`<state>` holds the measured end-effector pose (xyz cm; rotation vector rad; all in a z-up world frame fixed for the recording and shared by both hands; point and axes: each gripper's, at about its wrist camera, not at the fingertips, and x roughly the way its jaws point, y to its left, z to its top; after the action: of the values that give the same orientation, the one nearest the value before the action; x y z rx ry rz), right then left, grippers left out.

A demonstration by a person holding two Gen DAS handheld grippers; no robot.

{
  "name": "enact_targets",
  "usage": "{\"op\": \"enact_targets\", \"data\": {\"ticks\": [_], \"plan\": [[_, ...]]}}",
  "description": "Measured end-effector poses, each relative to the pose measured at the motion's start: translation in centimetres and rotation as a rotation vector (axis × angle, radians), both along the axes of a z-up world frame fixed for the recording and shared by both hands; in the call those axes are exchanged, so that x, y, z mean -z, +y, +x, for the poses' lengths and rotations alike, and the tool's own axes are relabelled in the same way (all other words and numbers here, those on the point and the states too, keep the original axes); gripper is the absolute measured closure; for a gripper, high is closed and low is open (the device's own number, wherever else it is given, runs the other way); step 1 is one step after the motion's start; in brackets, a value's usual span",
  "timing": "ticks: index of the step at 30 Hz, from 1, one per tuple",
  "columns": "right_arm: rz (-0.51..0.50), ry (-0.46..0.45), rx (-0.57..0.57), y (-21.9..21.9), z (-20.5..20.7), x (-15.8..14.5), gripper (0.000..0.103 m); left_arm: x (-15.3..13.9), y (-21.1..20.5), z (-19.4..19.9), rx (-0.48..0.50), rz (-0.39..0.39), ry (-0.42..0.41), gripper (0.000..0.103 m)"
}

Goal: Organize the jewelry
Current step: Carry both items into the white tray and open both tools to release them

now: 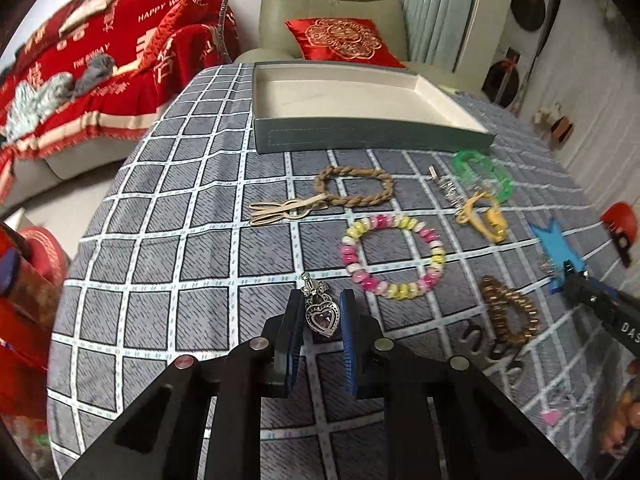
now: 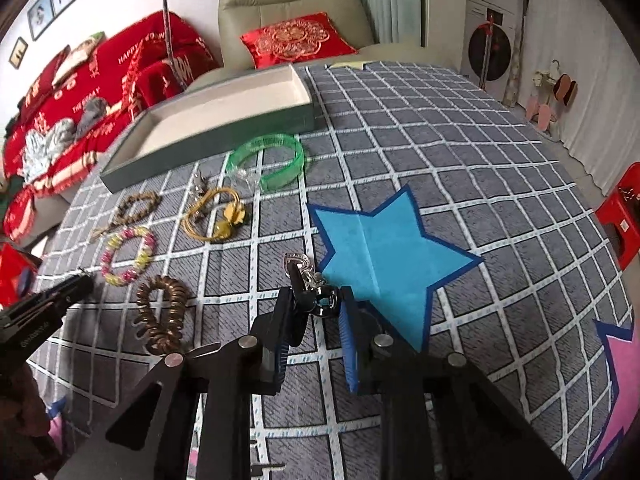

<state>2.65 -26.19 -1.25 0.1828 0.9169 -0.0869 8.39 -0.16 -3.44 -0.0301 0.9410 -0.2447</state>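
Near the front edge of the checked tablecloth [image 1: 160, 264], the left gripper [image 1: 320, 312] had its blue pads nearly together around a heart-shaped pendant clip [image 1: 322, 314], and they looked to be pinching it, though contact on the right pad was hard to confirm. Over by the blue star [image 2: 384, 256], the right gripper [image 2: 316, 308] had narrowed onto a silver clip [image 2: 310, 284], gripped between both pads. Farther back lay the pink-and-yellow bead bracelet [image 1: 394, 256], the braided loop [image 1: 354, 186] and the green bangle [image 1: 484, 174], all short of the open box [image 1: 360, 136] at the far edge.
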Motion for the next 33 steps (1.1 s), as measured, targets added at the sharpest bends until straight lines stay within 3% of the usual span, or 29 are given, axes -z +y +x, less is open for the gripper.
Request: {"op": "enact_targets", "data": {"ticks": [6,11,16,21,27,33], "plan": [[0.109,-0.041,-0.026,-1.0,0.3,-2.4,0.079,-2.3,1.2,-0.6,0.016,-0.077,-0.008,0.069],[0.174,-0.077,-0.082,-1.2,2.6,-5.5,0.079,-6.1,1.1,0.3,0.05,-0.075,-0.056,0.069],[0.212,-0.103,-0.128,-1.4,7.5,-8.9,0.079,-10.7,0.3,3.8,0.082,-0.09,-0.104,0.069],[0.216,-0.089,-0.151,-1.0,13.7,-10.4,0.079,-13.3,-1.2,8.6,0.082,-0.061,-0.164,0.069],[0.176,-0.047,-0.182,1.0,21.3,-9.1,0.079,-12.0,-2.9,16.0,0.055,-0.008,-0.154,0.069],[0.129,0.009,-0.198,2.8,26.6,-5.7,0.079,-7.1,-4.1,21.2,0.029,0.083,-0.101,0.069]]}}
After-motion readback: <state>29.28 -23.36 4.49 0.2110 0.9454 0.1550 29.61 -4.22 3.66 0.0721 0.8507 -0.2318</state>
